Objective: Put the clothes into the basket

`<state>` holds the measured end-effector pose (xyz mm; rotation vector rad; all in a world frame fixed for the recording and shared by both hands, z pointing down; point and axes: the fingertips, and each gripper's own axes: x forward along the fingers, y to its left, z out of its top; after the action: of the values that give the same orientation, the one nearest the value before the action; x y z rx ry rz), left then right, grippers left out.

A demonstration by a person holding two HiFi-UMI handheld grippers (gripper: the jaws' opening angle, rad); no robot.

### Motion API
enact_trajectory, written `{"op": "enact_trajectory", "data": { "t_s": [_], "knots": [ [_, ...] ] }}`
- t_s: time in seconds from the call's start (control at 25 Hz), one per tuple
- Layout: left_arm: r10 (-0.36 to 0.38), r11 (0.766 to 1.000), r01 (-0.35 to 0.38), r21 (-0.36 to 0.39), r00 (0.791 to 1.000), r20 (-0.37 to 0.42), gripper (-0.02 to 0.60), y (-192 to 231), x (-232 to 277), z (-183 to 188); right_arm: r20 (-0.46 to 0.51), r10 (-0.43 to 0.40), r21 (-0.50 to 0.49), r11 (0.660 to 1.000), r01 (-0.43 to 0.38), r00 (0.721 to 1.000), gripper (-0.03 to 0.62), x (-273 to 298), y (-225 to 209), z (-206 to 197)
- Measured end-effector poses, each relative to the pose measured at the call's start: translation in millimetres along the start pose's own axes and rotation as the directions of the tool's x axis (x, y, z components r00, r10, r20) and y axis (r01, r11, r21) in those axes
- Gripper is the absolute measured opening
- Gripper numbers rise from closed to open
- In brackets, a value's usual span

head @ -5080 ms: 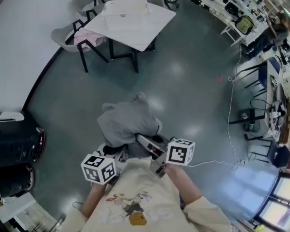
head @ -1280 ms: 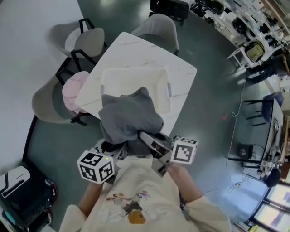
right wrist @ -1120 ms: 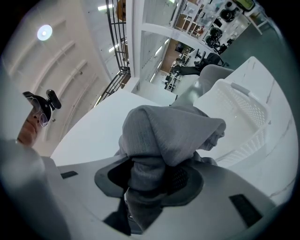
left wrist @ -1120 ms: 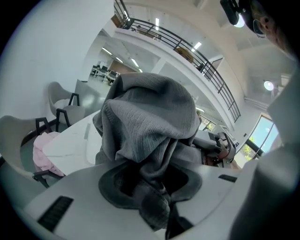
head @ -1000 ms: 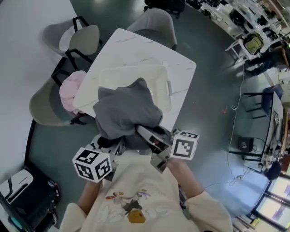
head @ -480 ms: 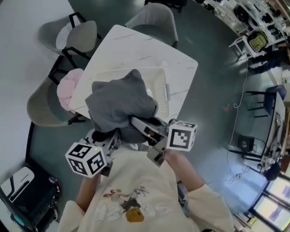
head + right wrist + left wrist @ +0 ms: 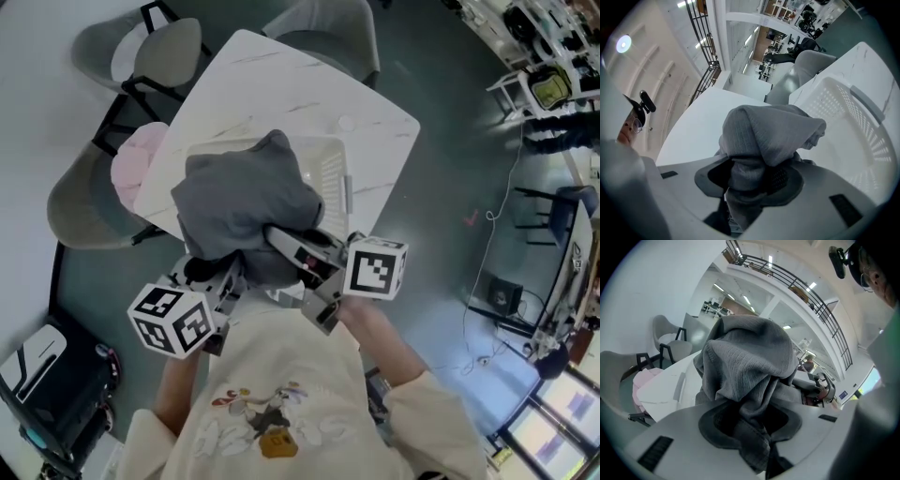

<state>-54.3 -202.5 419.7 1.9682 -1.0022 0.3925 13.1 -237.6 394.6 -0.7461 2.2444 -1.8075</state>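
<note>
- The grey garment (image 7: 246, 211) was bunched in a heap held over the white basket (image 7: 328, 178), covering its 9 o'clock half in the head view
- Its long axis ran roughly from 6 to 12 o'clock, with a peaked fold pointing toward 12
- The left gripper (image 7: 750, 420) pinched a gathered fold at the heap's 7 o'clock end
- The right gripper (image 7: 750, 180) clamped another fold at the 5 o'clock end
- The basket sat on the white table (image 7: 281, 84)
- A pink cloth (image 7: 131, 169) lay on a chair at 9 o'clock
</note>
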Motion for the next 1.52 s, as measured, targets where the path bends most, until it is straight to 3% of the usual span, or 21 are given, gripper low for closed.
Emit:
{"op": "enact_trajectory", "data": {
  "t_s": [0.32, 0.8, 1.08, 1.36, 1.52],
  "knots": [
    [-0.011, 0.997, 0.011, -0.079, 1.000, -0.011, 0.124, 21.1, 35.8, 3.3, -0.009, -0.035, 0.024, 0.999, 0.035, 0.999, 0.161, 13.0, -31.9, 17.9],
    [0.011, 0.995, -0.014, -0.096, 0.999, -0.033, 0.124, 39.5, 66.8, 3.9, -0.053, -0.022, 0.100, 0.995, 0.028, 0.998, 0.161, 27.1, -68.5, 33.5],
    [0.001, 0.995, -0.007, -0.103, 0.998, -0.058, 0.125, 50.3, 88.4, 6.4, -0.107, -0.175, 0.081, 0.980, 0.184, 0.979, 0.161, 23.5, -103.5, 42.0],
    [0.023, 0.994, -0.032, -0.102, 0.996, -0.090, 0.126, 64.1, 103.4, -0.5, -0.134, -0.208, 0.065, 0.974, 0.218, 0.969, 0.162, 32.5, -119.2, 43.3],
    [0.030, 0.994, -0.042, -0.105, 0.993, -0.110, 0.126, 71.8, 110.2, -5.1, -0.138, -0.186, 0.084, 0.976, 0.199, 0.973, 0.161, 39.9, -126.3, 41.8]
  ]
}}
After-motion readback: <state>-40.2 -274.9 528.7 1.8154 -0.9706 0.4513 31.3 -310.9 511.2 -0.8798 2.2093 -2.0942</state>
